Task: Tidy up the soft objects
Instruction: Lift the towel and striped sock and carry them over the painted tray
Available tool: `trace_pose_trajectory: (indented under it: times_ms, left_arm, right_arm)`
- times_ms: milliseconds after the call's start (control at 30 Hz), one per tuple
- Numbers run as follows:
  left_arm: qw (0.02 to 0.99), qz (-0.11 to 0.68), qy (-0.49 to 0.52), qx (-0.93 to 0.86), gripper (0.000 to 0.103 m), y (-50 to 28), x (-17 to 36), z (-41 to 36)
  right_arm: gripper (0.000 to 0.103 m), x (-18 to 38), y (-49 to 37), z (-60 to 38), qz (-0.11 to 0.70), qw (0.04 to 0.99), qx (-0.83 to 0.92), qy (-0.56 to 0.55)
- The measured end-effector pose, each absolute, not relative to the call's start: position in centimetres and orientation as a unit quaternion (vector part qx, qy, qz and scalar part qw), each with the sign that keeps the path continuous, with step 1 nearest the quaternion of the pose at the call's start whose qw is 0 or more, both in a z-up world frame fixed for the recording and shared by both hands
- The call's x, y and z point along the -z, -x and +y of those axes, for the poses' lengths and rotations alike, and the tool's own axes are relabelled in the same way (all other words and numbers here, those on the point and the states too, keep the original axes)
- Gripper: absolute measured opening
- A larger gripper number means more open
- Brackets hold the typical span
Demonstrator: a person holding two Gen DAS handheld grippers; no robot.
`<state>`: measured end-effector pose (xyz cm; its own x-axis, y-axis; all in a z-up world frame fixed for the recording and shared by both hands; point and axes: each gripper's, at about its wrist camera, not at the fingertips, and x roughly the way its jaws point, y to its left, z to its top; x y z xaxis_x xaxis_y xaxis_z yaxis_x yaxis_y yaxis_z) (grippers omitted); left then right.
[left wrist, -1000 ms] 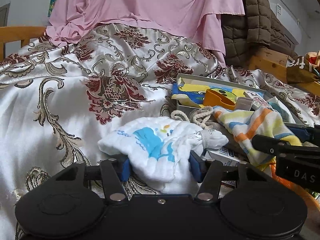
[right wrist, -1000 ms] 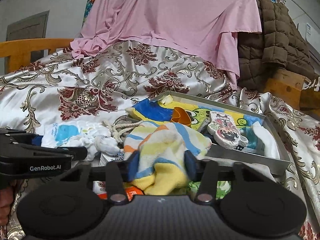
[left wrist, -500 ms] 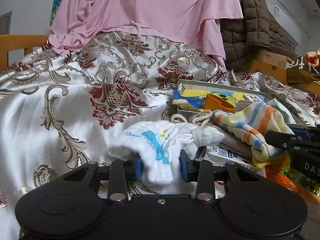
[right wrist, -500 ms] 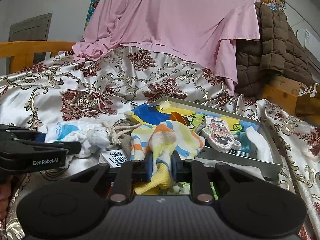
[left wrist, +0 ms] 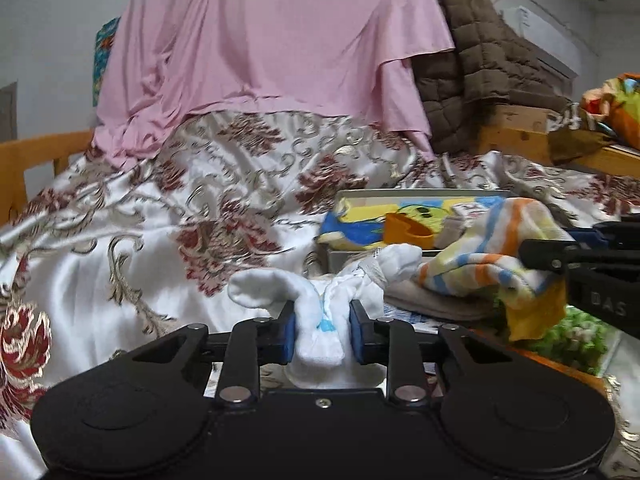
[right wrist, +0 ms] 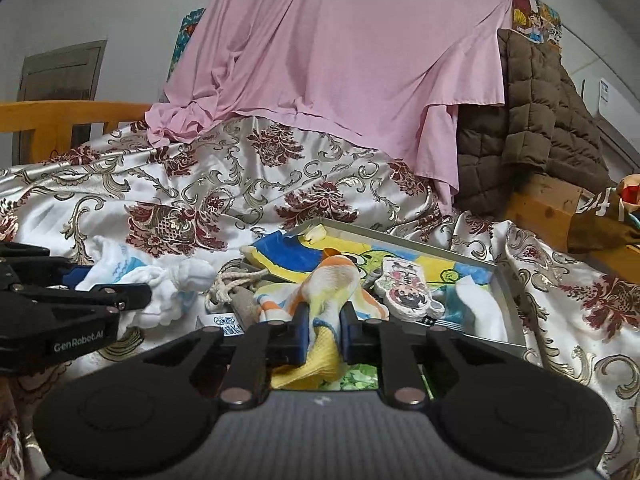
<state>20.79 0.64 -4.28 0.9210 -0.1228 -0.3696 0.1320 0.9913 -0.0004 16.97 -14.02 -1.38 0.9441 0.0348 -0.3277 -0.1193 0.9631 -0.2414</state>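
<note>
Presently we note the white cloth with blue print bunched between the blue pads of the left gripper, whose jaws are closing and already pinch it; its loose ends flop over the satin bedspread. Just to its right, the striped cloth in yellow, orange and blue sits in the right gripper, jaws likewise closing and clenched on the fabric. Both cloths sit at the near edge of a shallow grey tray that rests on the bedspread and holds a bright cartoon-print fabric, a flat cartoon-figure piece and an orange item. We see a knotted cord between the two cloths. Behind, a pink sheet drapes high, a brown quilted jacket beside it, and a wooden bed rail at left.
</note>
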Motion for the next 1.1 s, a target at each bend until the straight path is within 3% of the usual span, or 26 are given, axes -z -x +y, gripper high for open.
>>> trace_pose_trajectory:
  times_ms: [233,633,1100]
  left_arm:
    - [0.976,0.204,0.006,0.076,0.025,-20.0,3.2,-0.2]
    - [0.988,0.132,0.03,0.072,0.024,-19.8,-1.8,-2.8]
    - [0.986,0.133,0.034,0.094,0.024,-31.2,-3.0,-7.6]
  right_arm:
    - [0.016,0.4,-15.3,-14.7,0.155,0.978,-0.038,0.137]
    - [0.016,-2.2,-15.1,-16.8,0.112,0.984,-0.024,0.138]
    - [0.016,-6.1,-28.5,-21.6,0.081,0.989,-0.052,0.114]
